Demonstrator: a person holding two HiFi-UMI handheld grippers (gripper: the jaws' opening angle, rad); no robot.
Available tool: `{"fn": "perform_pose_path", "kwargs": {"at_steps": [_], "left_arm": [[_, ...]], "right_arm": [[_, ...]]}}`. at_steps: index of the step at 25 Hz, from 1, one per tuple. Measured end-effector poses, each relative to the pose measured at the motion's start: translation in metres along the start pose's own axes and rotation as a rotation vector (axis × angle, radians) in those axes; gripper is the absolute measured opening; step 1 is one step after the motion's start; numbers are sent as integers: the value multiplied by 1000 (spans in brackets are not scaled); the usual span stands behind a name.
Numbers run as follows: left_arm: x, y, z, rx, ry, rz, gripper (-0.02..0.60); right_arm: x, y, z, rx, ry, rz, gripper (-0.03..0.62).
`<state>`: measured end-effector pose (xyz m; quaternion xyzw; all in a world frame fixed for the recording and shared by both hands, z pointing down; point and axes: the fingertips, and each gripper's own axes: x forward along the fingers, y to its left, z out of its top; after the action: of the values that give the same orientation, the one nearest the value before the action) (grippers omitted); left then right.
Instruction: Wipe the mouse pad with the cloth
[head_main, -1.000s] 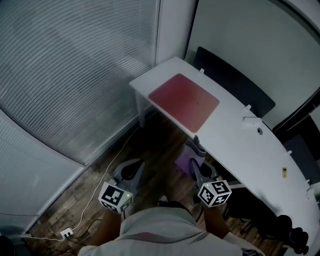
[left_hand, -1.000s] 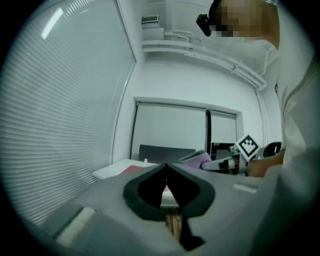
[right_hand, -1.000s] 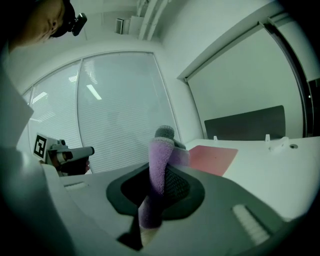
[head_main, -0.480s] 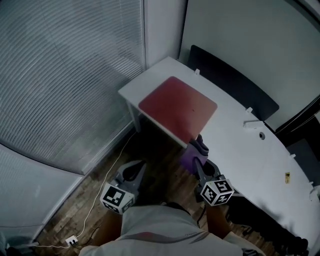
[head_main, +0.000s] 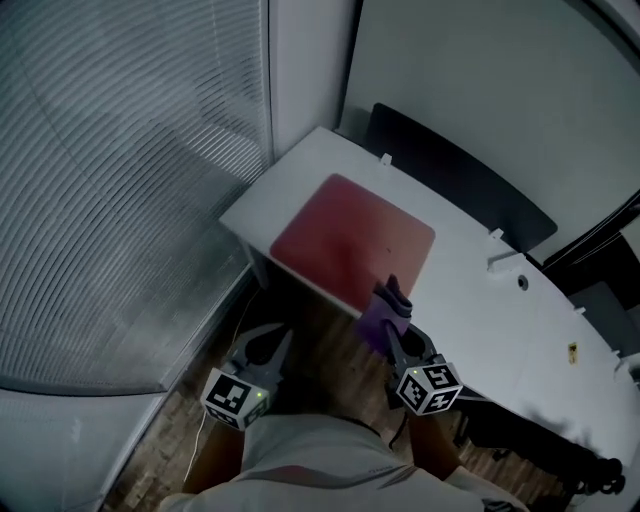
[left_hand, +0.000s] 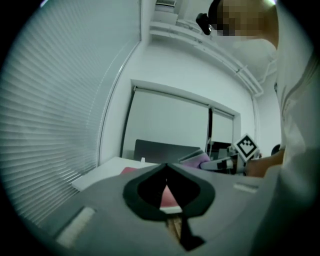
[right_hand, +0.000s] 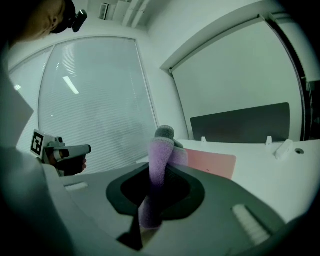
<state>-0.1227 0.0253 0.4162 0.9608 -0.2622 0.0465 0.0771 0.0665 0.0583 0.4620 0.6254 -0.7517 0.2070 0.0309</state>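
A red mouse pad (head_main: 352, 240) lies flat by the corner of a white desk (head_main: 480, 300), the right gripper (head_main: 393, 335) near its front edge clamps a purple cloth (head_main: 385, 308) poking lengthwise from the jaws toward the pad, and the left gripper (head_main: 262, 343) is closed, empty.

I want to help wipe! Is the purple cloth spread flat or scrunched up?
Scrunched up: the cloth is bunched into a roll, pinched in the right gripper, not yet on the mouse pad.
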Motion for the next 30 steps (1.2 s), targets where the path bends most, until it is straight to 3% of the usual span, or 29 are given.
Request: {"fn": "perform_pose_path", "kwargs": {"at_steps": [5, 10, 14, 21, 27, 30], "left_arm": [[13, 85, 13, -15, 17, -44, 2], [36, 137, 16, -24, 26, -57, 3], [64, 150, 7, -41, 60, -74, 2], [153, 153, -28, -35, 58, -90, 2], [224, 150, 36, 17, 82, -53, 2], [254, 149, 48, 25, 93, -40, 2]], "right_arm": [[66, 31, 18, 3, 9, -25, 49], [102, 32, 16, 22, 33, -64, 49], [112, 7, 18, 49, 39, -101, 49], [153, -86, -1, 98, 31, -120, 49], [180, -125, 73, 141, 6, -16, 49], [199, -148, 86, 146, 30, 21, 49]]}}
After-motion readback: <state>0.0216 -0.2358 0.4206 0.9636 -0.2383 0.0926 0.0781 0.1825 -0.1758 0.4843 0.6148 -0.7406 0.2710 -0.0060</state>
